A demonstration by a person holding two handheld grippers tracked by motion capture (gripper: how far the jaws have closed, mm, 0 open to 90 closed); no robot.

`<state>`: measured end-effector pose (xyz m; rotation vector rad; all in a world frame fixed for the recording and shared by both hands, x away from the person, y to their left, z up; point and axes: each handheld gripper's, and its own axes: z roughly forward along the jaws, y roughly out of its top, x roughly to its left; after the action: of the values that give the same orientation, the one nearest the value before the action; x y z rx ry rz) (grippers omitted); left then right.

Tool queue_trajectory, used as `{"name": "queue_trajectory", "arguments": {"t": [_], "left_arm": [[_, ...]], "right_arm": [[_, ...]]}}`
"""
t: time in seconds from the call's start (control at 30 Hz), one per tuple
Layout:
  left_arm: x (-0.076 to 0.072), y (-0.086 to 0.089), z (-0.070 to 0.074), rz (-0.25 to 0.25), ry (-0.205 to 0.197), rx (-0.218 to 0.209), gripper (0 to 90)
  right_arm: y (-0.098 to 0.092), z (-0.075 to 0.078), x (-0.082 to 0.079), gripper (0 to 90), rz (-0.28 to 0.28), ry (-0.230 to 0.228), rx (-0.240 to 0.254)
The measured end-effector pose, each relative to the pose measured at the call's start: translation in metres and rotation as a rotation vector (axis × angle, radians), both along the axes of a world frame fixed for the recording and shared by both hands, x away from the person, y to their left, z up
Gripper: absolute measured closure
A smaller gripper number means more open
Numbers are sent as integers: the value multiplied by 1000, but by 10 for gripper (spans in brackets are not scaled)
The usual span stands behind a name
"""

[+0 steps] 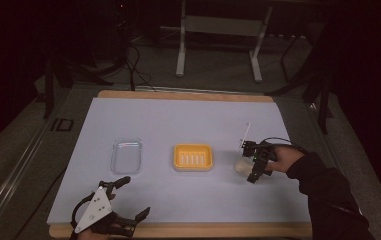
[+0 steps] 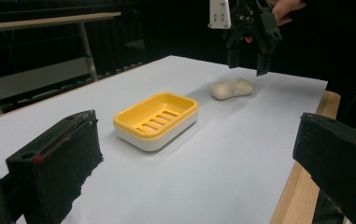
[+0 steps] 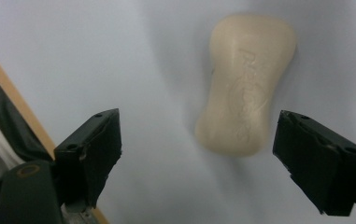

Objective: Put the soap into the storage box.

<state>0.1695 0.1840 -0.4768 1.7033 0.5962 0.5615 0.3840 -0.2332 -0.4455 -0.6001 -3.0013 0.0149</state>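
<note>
1. Jaws of the right gripper [image 1: 256, 169] stand spread wide and released, hanging above the bar of soap [image 3: 245, 84] without touching it; in the right gripper view the soap lies between and beyond the two black pads.
2. Jaws of the left gripper [image 1: 133, 198] are likewise spread apart and grasp nothing, at the near left part of the counter [image 1: 178, 120], close to its wooden front edge.
3. Cream-coloured and waisted in shape, the soap lies flat on the white sheet covering the counter, with embossed lettering on its top face that is too faint to read.
4. A yellow soap dish [image 1: 193, 157] with a slotted floor and white base sits at the middle of the counter, to the left of the soap and apart from it.
5. A clear plastic lid [image 1: 126, 155] lies left of the dish, well apart from it, just beyond the left gripper.
6. A dark sleeve [image 1: 328, 195] reaches in from the lower right to the right gripper.
</note>
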Motion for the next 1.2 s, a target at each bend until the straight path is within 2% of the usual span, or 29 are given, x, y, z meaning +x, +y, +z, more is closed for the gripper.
{"name": "queue_trajectory", "arguments": {"t": [0.13,0.27,0.57,0.73,0.83,1.2], "left_arm": [[0,0,0,-1,1,-7,11],[0,0,0,-1,1,-8,11],[0,0,0,-3,1,-3,11],[0,0,0,-5,1,0,11],[0,0,0,-4,1,1,11],[0,0,0,-4,0,4,11]], "right_arm": [[-1,-3,4,185,-14,-10,8],[-2,-8,8,207,4,-39,17],[-4,-20,15,259,10,-62,26],[-8,-29,17,289,-9,-76,46],[-10,-33,19,325,-23,-72,59],[-11,-45,22,417,-11,-65,77]]}}
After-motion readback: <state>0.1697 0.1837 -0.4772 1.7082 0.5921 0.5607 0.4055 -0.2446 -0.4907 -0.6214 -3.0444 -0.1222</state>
